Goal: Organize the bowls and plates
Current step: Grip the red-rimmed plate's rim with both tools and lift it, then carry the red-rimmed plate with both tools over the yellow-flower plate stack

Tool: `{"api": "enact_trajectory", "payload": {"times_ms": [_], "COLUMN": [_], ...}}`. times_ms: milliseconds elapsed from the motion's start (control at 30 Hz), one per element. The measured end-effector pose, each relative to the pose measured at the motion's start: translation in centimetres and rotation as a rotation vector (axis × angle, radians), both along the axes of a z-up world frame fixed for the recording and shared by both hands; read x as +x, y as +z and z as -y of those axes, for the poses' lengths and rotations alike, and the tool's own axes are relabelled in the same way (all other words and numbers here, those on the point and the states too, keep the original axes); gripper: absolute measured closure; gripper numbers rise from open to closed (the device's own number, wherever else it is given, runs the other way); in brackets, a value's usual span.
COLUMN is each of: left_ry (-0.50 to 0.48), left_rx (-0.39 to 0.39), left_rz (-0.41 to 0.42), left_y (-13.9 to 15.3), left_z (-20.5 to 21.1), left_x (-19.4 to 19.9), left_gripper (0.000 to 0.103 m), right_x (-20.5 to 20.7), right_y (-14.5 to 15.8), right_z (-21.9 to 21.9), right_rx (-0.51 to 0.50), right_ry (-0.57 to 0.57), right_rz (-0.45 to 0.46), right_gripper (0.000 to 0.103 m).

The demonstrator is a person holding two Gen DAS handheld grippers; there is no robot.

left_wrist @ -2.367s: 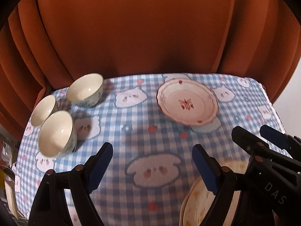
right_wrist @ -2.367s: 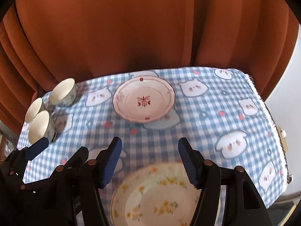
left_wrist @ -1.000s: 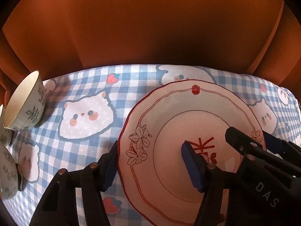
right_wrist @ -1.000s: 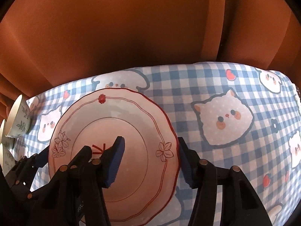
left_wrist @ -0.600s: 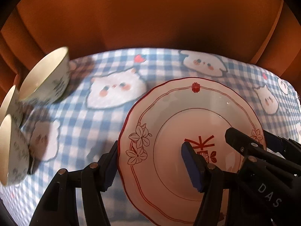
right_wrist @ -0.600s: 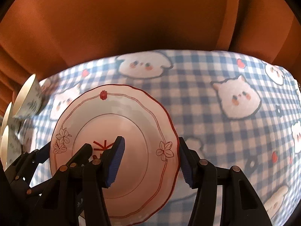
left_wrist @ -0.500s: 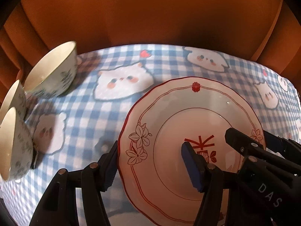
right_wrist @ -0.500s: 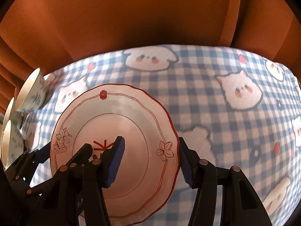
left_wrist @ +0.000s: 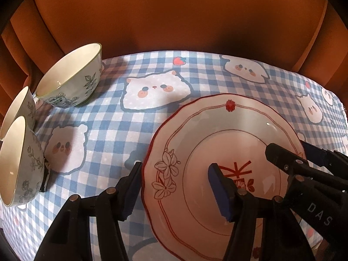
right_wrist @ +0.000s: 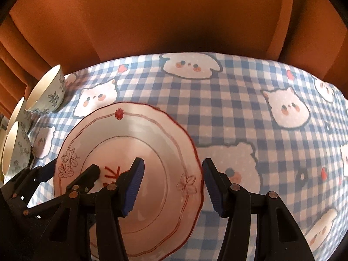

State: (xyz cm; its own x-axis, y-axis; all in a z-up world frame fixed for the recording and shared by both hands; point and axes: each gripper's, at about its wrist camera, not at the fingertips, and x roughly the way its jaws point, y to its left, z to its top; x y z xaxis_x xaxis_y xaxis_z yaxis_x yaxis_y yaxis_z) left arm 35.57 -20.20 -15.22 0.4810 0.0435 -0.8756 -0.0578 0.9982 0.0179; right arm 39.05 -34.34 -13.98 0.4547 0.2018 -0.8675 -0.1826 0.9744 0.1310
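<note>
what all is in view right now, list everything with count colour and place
plate: 1, white with red rim, flowers and centre mark; held up over the cloth between both grippers, one at each side edge
bowls: 3, cream inside, pale outside with dark leaf print; clustered at the left edge of the table
tablecloth: 1, blue and white check with cartoon animal faces and strawberries; covers the table
curtain: 1, rust orange, pleated; behind the table
left gripper: 1, black with blue pads; straddles the plate's left rim, jaws closing on it
right gripper: 1, black with blue pads; clamped across the plate's right rim
</note>
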Motion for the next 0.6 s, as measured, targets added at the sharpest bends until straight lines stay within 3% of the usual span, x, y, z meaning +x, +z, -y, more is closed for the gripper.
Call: {"api": "enact_trajectory", "payload": {"times_ms": [333,600], "left_ry": [-0.013,-0.038], "left_rx": [0.040,-0.013], "left_rz": [0.022,-0.013], "left_y": [-0.01,-0.04], "left_z": [0.61,0.31], "left_x": [-0.01,-0.29], "left_gripper": [0.040,0.038], "right_x": [0.35,0.08], "right_y": [-0.46,-0.30], "right_z": [0.37,0.35], "right_rx": [0.031,0.038], "right_ry": [0.024,0.020], "right_rz": [-0.007,-0.019], "right_gripper": [0.053,0.053]}}
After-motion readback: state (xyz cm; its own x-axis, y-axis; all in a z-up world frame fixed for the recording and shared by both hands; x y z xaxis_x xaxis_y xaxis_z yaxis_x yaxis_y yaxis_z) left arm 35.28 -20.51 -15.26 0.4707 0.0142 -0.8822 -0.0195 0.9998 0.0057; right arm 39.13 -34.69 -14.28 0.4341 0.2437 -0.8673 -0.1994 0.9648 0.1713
